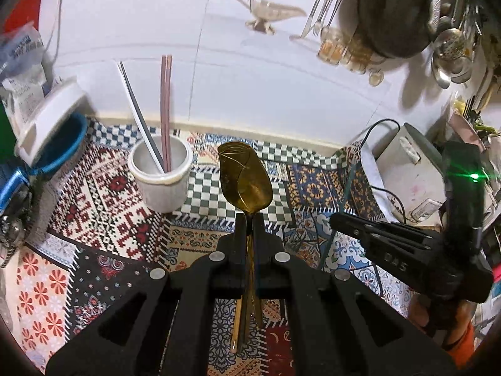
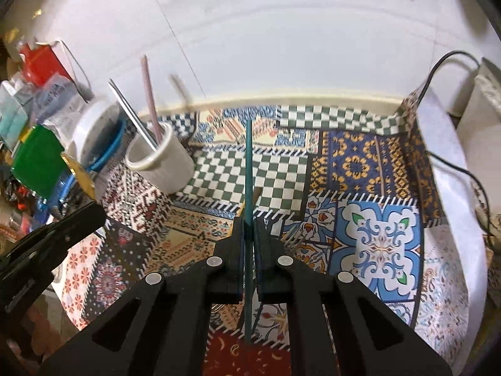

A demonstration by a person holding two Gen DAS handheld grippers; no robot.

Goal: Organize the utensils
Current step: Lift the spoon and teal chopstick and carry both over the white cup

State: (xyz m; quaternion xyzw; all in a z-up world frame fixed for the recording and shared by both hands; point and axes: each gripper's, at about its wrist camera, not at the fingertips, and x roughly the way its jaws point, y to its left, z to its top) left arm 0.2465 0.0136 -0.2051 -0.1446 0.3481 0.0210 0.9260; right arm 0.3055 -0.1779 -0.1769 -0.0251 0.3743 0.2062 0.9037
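My left gripper [image 1: 249, 219] is shut on a gold spoon [image 1: 244, 178]; its bowl stands up past the fingertips and its handle runs back between the fingers. To its upper left stands a white utensil cup [image 1: 161, 177] holding a pink stick and a silver utensil. My right gripper [image 2: 249, 222] is shut on a thin teal stick [image 2: 248, 163] that points up over the patterned mat. In the right wrist view the white utensil cup [image 2: 162, 164] sits to the upper left, and the left gripper's fingers [image 2: 50, 235] show at the left edge. The right gripper [image 1: 336, 219] also appears at the right of the left wrist view.
A patchwork mat [image 2: 369, 169] covers the counter below a white tiled wall. A white appliance [image 1: 407, 172] with a black cord stands at the right. Boxes, a white tub and a blue basket [image 1: 62, 147] crowd the left. A fork [image 2: 292, 238] lies on the mat beside the right gripper. Utensils and a dark pan [image 1: 394, 12] hang on the wall.
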